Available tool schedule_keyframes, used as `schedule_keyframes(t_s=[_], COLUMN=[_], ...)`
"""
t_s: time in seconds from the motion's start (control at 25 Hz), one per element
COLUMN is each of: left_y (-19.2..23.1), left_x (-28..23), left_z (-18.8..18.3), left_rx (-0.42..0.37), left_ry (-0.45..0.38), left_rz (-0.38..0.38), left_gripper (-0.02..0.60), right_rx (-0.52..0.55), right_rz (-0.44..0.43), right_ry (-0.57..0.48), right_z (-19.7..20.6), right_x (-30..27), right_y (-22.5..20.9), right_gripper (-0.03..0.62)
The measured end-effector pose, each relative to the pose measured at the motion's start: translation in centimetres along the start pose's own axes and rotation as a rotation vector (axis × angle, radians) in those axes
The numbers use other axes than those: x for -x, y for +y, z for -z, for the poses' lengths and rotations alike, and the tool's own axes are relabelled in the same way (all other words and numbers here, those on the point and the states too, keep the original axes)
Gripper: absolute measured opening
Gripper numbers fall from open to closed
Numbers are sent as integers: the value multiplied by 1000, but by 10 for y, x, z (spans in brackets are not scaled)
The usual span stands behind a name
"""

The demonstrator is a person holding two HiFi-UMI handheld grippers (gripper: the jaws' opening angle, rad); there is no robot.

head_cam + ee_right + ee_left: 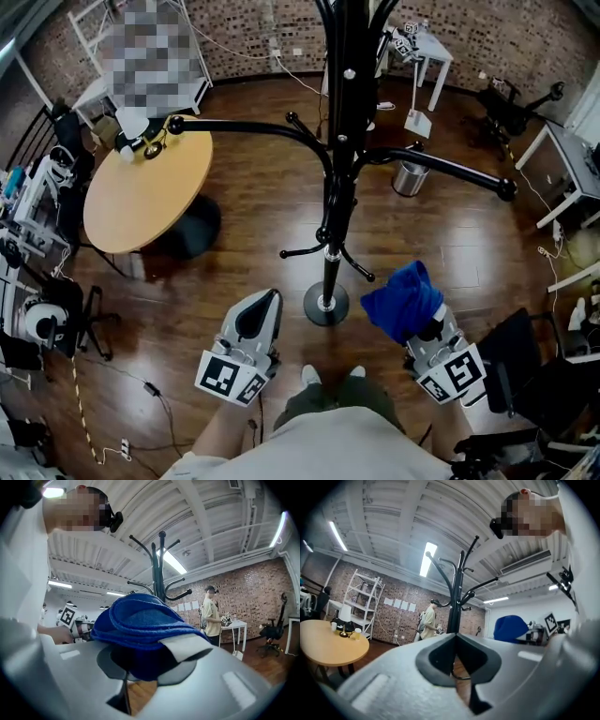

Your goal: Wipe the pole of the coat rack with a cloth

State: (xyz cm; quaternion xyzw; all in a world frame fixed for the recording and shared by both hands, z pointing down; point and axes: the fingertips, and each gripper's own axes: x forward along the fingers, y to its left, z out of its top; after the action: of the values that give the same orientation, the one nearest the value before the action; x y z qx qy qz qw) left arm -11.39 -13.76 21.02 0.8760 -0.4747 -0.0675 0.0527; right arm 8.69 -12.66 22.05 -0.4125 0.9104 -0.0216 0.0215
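Note:
The black coat rack pole (335, 141) rises from a round base (325, 305) on the wood floor, straight ahead of me. My left gripper (258, 314) is shut and empty, low and just left of the base. My right gripper (419, 323) is shut on a folded blue cloth (403, 298), which sticks out past the jaws, right of the base. The pole (453, 606) stands ahead in the left gripper view. In the right gripper view the cloth (140, 623) covers the jaws and the rack (161, 566) shows behind it.
A round wooden table (145, 192) stands to the left. The rack's arms (441, 167) reach out left and right. A small bin (410, 178) stands behind the rack, a white table (427, 52) farther back. A person (213, 616) stands by the brick wall. Chairs and cables line the edges.

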Motion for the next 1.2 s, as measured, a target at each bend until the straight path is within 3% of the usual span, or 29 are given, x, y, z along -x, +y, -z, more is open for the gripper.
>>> schedule_keyframes(t_s=[0.12, 0.28, 0.44, 0.52, 0.68, 0.8, 0.92, 1.12, 1.2], left_y=[-9, -5, -4, 1, 17, 32, 48, 49, 38], left_x=[-6, -6, -16, -19, -26, -28, -23, 7, 14], left_z=[17, 75, 161, 210, 304, 351, 393, 436, 440], left_rx=[-17, -19, -29, -49, -70, -106, -124, -158, -163], left_ry=[3, 55, -1, -43, -34, -44, -65, -132, -138], left_rz=[-7, -25, 43, 44, 45, 67, 85, 44, 50], left_gripper=[2, 2, 2, 2, 2, 2, 2, 2, 2], right_rx=[3, -23, -137, -137, -49, -81, -11, 139, 79], right_rz=[-52, -183, -438, -499, -395, -412, -403, -363, -336], right_ry=[-18, -21, -76, -85, -11, -61, -109, -130, -108], right_z=[10, 32, 114, 174, 289, 341, 394, 420, 412], right_x=[7, 12, 18, 14, -8, -19, -30, -44, -53], right_y=[5, 25, 58, 65, 38, 22, 7, -13, -31], right_gripper=[103, 103, 103, 103, 103, 103, 103, 103, 103])
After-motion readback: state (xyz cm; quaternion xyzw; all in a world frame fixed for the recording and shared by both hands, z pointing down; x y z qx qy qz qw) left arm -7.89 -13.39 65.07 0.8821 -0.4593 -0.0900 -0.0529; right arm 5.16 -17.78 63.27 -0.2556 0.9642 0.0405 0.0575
